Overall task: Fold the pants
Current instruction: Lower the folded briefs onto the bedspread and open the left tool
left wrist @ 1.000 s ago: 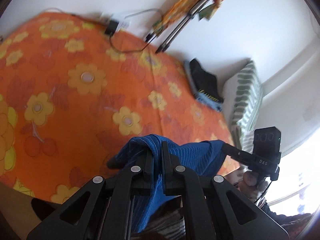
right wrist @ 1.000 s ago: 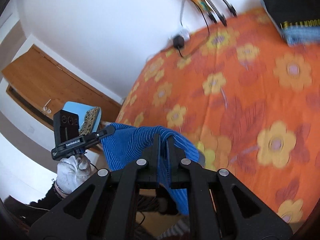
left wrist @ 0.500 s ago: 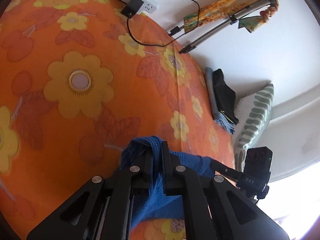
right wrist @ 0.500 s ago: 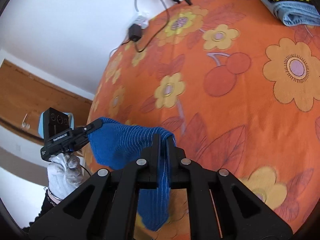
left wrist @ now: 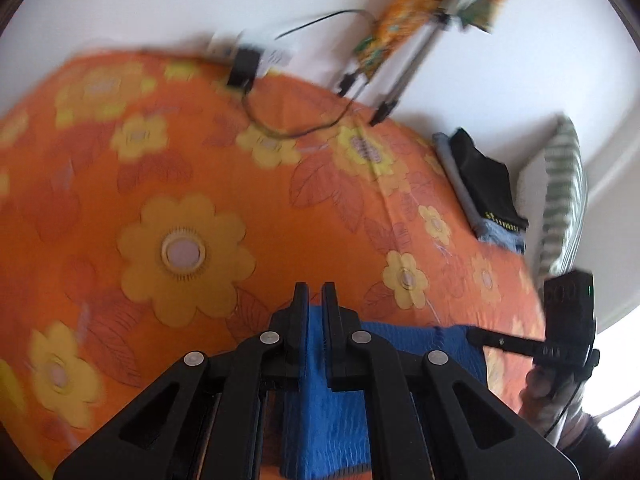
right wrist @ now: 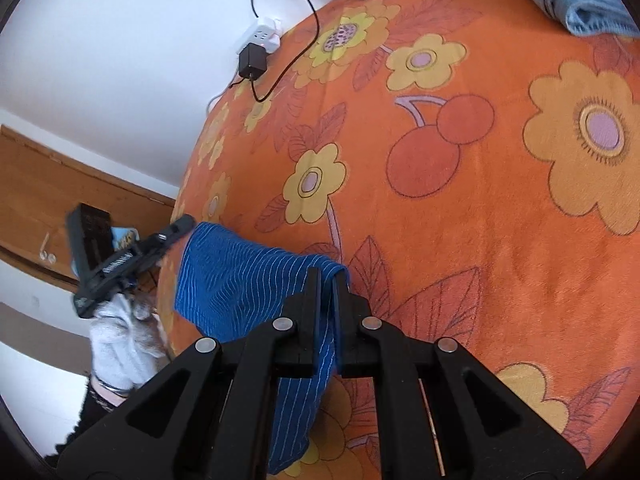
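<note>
Blue ribbed pants (left wrist: 324,408) lie at the near edge of an orange flowered bed cover (left wrist: 180,184). My left gripper (left wrist: 315,292) has its jaws nearly together, with the pants between them further back. My right gripper (right wrist: 326,276) is shut on the pants (right wrist: 240,280), pinching a fold at their right end. The cloth stretches between both grippers and hangs down below my right fingers. The right gripper shows in the left wrist view (left wrist: 476,336), and the left gripper shows in the right wrist view (right wrist: 182,226), each at an end of the cloth.
Folded dark and light-blue clothes (left wrist: 484,188) are stacked at the bed's far right, beside a striped pillow (left wrist: 560,192). A power strip with charger and cable (right wrist: 256,48) lies at the bed's far edge by the white wall. Tripod legs (left wrist: 400,68) lean there. A wooden door (right wrist: 36,196) stands left.
Both grippers have carried the pants further over the bed and lowered them; the cloth now lies flatter between them. The left view is blurred from motion.
</note>
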The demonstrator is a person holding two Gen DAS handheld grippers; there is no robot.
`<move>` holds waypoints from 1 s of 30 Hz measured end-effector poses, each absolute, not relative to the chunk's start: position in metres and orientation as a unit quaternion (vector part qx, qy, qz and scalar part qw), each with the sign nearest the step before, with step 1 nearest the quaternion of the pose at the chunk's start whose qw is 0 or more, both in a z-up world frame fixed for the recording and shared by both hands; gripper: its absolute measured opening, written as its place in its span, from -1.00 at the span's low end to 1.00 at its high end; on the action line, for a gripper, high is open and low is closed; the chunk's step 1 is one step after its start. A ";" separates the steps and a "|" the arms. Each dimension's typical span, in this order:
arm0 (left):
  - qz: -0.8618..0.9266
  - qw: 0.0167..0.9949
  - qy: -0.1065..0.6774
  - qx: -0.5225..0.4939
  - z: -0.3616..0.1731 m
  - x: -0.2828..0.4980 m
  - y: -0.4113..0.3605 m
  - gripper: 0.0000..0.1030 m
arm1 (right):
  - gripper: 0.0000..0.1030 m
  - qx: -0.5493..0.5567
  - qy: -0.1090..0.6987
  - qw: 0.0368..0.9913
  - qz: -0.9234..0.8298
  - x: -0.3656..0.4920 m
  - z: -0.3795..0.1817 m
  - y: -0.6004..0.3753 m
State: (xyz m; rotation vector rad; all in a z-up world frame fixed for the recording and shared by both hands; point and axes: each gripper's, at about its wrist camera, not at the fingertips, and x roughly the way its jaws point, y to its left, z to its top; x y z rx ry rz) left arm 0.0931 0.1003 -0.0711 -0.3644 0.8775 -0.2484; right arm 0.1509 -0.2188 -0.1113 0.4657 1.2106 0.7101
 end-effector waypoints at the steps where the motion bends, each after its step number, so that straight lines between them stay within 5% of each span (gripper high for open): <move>1: -0.130 0.887 0.415 -0.154 -0.064 0.087 0.094 -0.79 | -0.89 0.207 0.550 0.742 0.322 0.150 -0.110 -0.218; 22: -0.134 0.876 0.457 -0.078 -0.098 0.091 0.066 -0.74 | -0.88 0.134 0.522 0.799 0.268 0.139 -0.094 -0.220; 23: -0.134 0.878 0.454 -0.077 -0.095 0.090 0.067 -0.61 | -0.74 0.137 0.517 0.800 0.272 0.137 -0.091 -0.223; 26: -0.131 0.883 0.442 -0.090 -0.087 0.087 0.074 0.04 | 0.25 0.136 0.502 0.810 0.271 0.126 -0.086 -0.229; 30: -0.115 0.885 0.441 -0.091 -0.085 0.083 0.082 0.07 | 0.26 0.129 0.494 0.815 0.274 0.113 -0.087 -0.227</move>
